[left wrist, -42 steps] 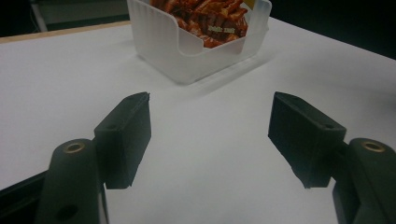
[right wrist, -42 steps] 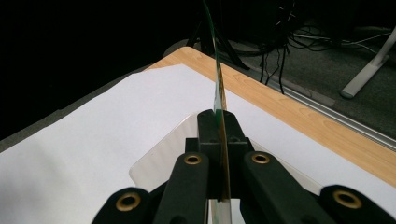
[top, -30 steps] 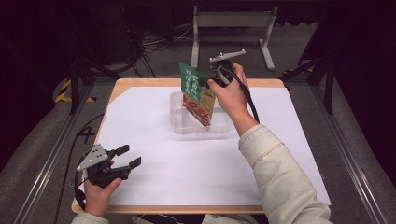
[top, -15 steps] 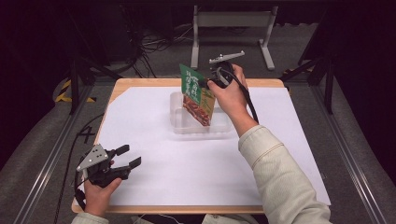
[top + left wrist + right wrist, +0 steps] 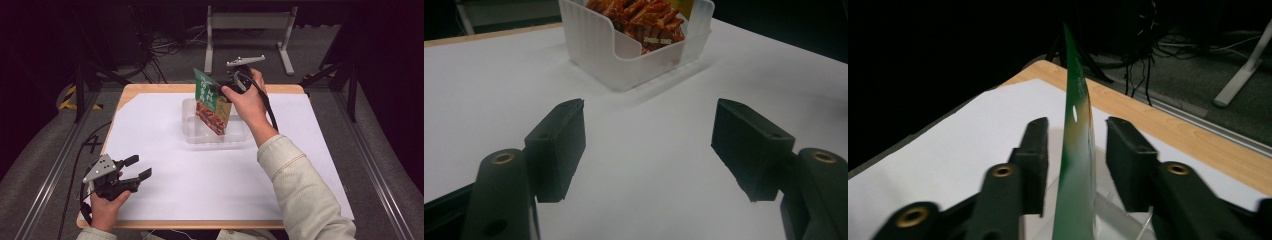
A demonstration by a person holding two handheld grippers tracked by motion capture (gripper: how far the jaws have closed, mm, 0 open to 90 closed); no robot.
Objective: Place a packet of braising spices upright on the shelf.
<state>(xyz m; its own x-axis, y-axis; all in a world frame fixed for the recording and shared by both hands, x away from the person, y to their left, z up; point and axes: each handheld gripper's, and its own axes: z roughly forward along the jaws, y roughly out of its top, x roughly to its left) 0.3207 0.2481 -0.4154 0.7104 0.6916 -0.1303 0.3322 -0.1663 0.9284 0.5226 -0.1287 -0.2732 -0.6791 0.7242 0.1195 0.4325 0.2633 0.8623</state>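
A green snack packet (image 5: 210,102) with a picture of red-brown food stands upright in a clear plastic bin (image 5: 190,135) at the far middle of the table. My right gripper (image 5: 213,91) sits at the packet's top edge. In the right gripper view the packet (image 5: 1079,120) stands edge-on between the two jaws of that gripper (image 5: 1075,145), with a small gap on each side, so it is open. My left gripper (image 5: 140,167) rests open near the front left corner, nothing between its jaws (image 5: 649,125). Ahead of it I see the bin (image 5: 594,45) and the packet (image 5: 644,20).
White paper (image 5: 165,165) covers the wooden table (image 5: 150,89). Beyond the far edge are a metal stand (image 5: 247,22), cables on the floor and dark surroundings. Rails run along both sides of the table.
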